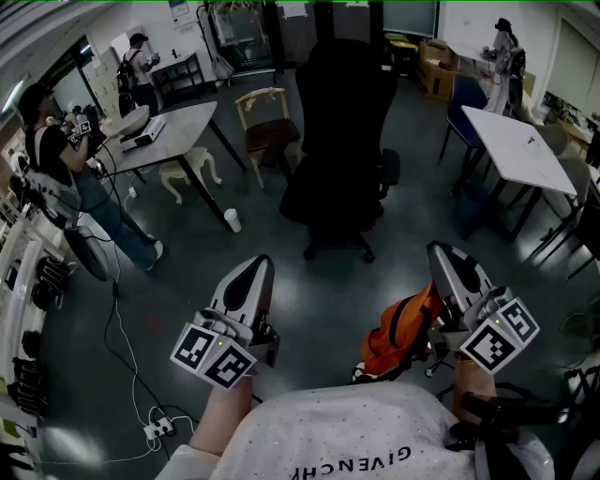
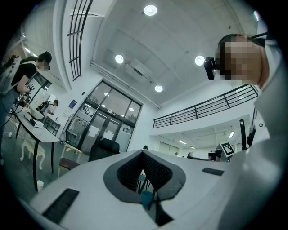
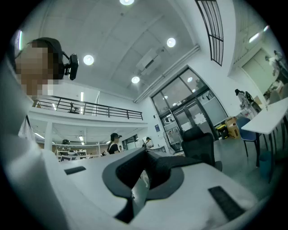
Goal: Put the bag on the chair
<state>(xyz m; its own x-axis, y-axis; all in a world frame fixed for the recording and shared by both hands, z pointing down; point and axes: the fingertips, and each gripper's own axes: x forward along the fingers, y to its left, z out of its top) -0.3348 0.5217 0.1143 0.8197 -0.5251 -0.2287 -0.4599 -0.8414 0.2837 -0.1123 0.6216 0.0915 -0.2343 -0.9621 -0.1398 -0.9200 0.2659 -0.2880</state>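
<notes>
Big hall w/ dark grey glossy floor (image 1: 309,300). White table (image 1: 178,127) on L, another (image 1: 525,150) on R. Cardboard boxes (image 1: 437,70) at back R. White cup (image 1: 232,221) on floor nr L table. Power strip (image 1: 155,431) w/ cable at bottom L. Glass doors (image 2: 105,117) in far wall, mezzanine railing (image 2: 202,108) higher up. Round lights (image 2: 150,10) in white ceiling.

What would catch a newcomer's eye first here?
The bright orange bag at lower right comes first, close beside the right gripper, whose fingers are shut. Next is the big black office chair straight ahead on the open floor, with a small wooden chair just to its left.
</notes>
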